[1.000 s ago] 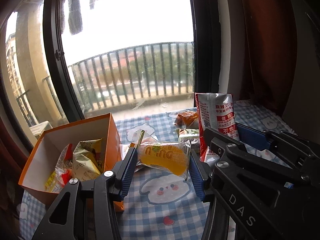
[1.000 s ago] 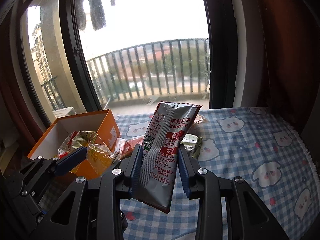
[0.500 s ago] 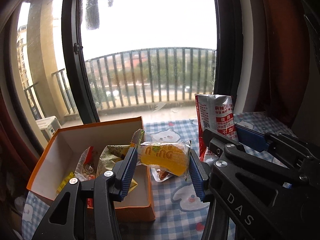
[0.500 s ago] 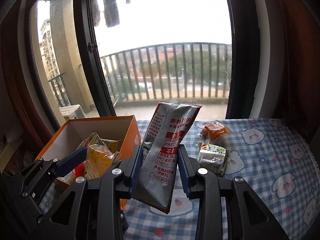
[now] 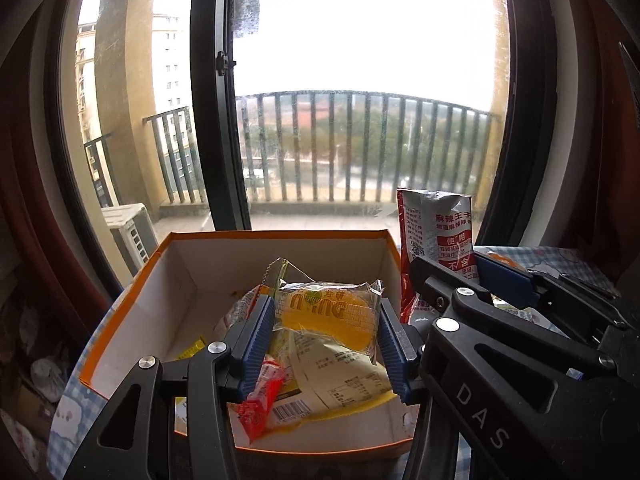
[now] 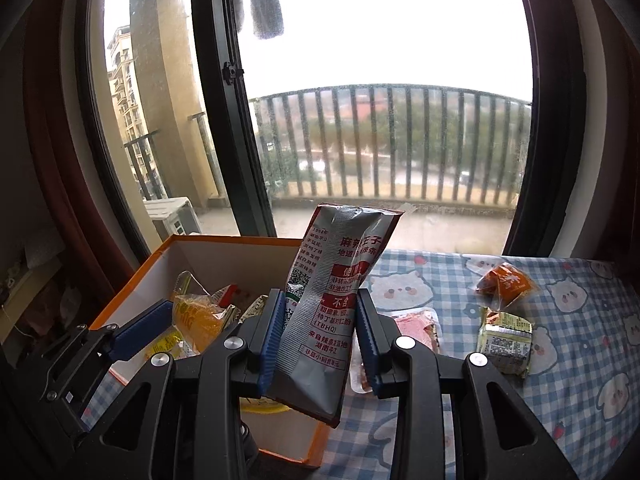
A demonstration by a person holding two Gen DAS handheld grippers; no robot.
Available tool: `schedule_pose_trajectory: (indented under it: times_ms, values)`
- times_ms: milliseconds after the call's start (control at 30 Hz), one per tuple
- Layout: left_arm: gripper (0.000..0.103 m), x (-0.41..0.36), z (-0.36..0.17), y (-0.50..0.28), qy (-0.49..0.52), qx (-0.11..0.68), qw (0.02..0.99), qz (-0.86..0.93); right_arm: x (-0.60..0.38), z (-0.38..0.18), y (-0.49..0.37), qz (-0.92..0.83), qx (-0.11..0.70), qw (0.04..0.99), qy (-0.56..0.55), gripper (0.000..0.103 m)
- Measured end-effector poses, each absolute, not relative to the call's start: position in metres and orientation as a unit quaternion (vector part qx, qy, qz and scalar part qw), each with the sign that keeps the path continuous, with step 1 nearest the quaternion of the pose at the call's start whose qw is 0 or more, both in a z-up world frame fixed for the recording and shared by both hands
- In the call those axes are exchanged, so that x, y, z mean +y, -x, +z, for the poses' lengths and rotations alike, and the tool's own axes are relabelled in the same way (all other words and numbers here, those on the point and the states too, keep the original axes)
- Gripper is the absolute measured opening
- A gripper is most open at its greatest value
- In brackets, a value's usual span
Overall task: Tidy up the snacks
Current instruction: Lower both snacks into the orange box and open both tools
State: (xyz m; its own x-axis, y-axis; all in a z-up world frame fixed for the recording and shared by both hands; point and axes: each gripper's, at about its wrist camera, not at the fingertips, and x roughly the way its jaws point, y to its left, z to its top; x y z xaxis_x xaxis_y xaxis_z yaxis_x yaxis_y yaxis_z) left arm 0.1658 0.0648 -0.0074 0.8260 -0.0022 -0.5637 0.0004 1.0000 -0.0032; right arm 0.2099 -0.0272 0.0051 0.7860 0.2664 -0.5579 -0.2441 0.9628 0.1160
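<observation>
Crinkly clear film wraps the yellow cake packet (image 5: 328,316), which looks light, soft and easily crushed; its slick wrapper is best pinched across the padded middle, not by the thin sealed ends. The left gripper (image 5: 326,334) has it exactly so, jaws partly closed with both blue pads pressing the packet's sides, hanging over the open orange box (image 5: 280,236) above the snacks already inside. The right gripper (image 6: 318,332), jaws narrower, clamps the grey and red spicy strip pouch (image 6: 332,296) low on its body; the pouch stands nearly upright, flat and stiffer, beside the box's right wall over the blue checked cloth (image 6: 580,360). Three small packets lie on that cloth.
</observation>
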Motion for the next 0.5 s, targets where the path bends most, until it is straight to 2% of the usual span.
schedule_pose_trajectory:
  times_ms: [400,500]
  values:
    - [0.056,0.144,-0.039,-0.203,0.055,0.342,0.936,0.064,0.054,-0.023,-0.255,0.177,0.343,0.922,0.01,0.038]
    - [0.065,0.158,-0.046,-0.209,0.067,0.357,0.928,0.08,0.07,-0.031,-0.262,0.18,0.363,0.914,0.023,0.038]
